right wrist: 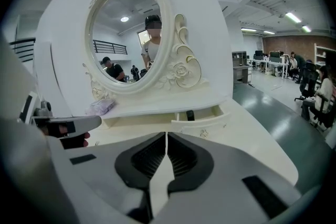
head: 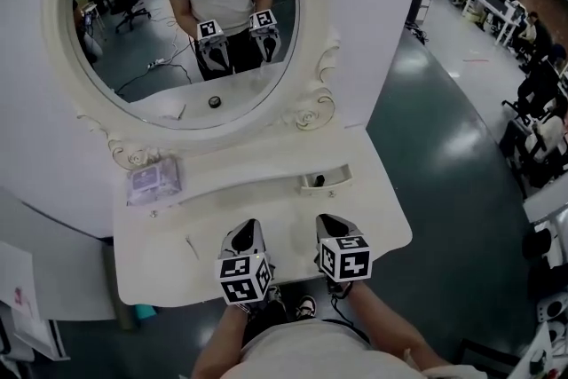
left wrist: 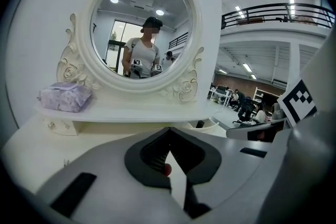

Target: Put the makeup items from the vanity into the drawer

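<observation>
A small dark makeup item (head: 320,181) sits in the open white drawer (head: 340,183), at the right of the cream vanity's raised shelf. A lavender wrapped packet (head: 153,180) lies at the shelf's left end. Nearer the person, over the bare white vanity top (head: 293,213), the left gripper (head: 247,231) and right gripper (head: 330,222) hover side by side. Both tilt downward toward the oval mirror (head: 177,13), with the forearms reaching in from the bottom edge. Each gripper's jaws are pressed together at the tips.
</observation>
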`<state>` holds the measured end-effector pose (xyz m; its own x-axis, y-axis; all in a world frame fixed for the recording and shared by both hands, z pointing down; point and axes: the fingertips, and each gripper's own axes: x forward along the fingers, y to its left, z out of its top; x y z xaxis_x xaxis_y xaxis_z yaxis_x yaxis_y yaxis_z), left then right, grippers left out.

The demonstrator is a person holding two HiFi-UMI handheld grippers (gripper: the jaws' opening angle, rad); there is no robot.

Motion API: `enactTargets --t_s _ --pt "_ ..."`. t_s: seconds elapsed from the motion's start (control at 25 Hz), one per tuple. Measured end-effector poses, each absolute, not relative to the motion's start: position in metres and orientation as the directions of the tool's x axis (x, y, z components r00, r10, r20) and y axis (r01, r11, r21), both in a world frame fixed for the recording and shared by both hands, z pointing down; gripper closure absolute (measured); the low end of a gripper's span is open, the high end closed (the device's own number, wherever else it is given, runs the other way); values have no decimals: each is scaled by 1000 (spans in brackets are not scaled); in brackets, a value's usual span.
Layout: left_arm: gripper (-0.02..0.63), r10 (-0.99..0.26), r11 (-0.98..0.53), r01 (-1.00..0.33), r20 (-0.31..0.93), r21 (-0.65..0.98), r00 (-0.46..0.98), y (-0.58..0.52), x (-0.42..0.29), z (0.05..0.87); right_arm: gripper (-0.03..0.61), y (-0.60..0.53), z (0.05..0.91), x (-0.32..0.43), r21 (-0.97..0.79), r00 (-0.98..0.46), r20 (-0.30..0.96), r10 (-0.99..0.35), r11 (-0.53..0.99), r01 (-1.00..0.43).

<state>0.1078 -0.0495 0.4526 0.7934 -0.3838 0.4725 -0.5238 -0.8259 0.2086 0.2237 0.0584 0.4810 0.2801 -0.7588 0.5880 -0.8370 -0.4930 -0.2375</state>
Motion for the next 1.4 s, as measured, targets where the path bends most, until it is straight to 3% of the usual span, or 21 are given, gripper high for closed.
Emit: enactTargets --t_s 0.8,1.28,1.4 --pt "608 -470 -780 -595 448 193 761 -70 71 449 554 36 483 198 -242 223 591 -775 -434 -868" --pt "607 -558 -620 -752 549 222 622 -98 -13 501 549 -25 523 127 -283 12 636 -771 -248 -927" --pt "608 -576 -575 -786 569 229 587 -104 -33 513 485 -40 536 105 -308 -60 648 -759 -189 -932"
